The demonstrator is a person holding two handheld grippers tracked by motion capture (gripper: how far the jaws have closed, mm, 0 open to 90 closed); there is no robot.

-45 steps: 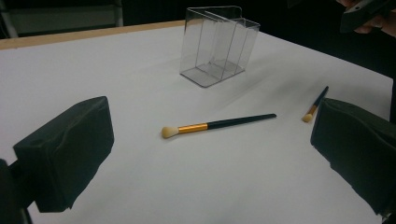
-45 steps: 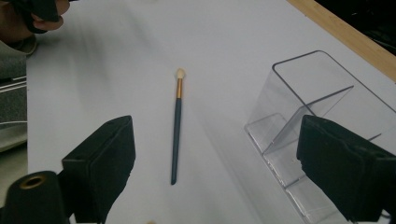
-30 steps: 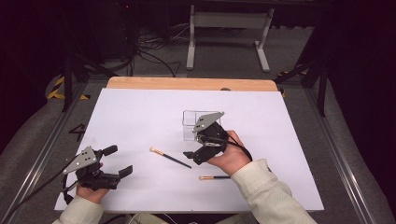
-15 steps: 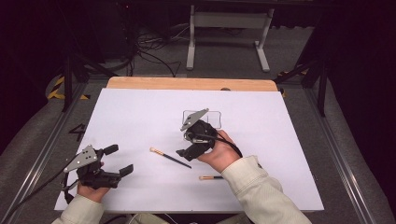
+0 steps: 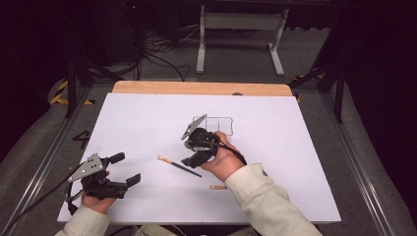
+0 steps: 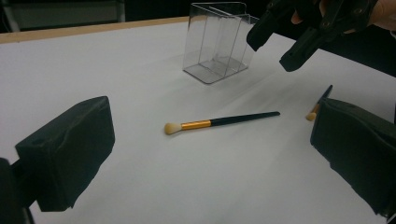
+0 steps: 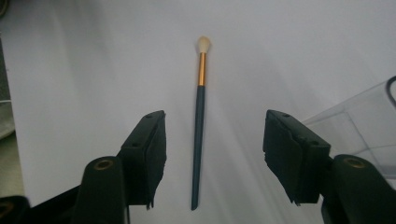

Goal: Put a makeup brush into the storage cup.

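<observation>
Two makeup brushes lie on the counter (image 5: pixel 295 162), none in the clear organizer (image 6: pixel 217 42). Right gripper (image 7: pixel 212 154) fingers, closing but apart, straddle the dark-handled brush (image 7: pixel 200 121), ungripped; left gripper (image 6: pixel 205 154) fingers apart, empty.

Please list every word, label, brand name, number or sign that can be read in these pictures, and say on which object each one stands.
None: no readable text in any view.
The makeup brush, the second brush, the clear organizer, the white table cover and both grippers, left and right, carry no legible mark.
</observation>
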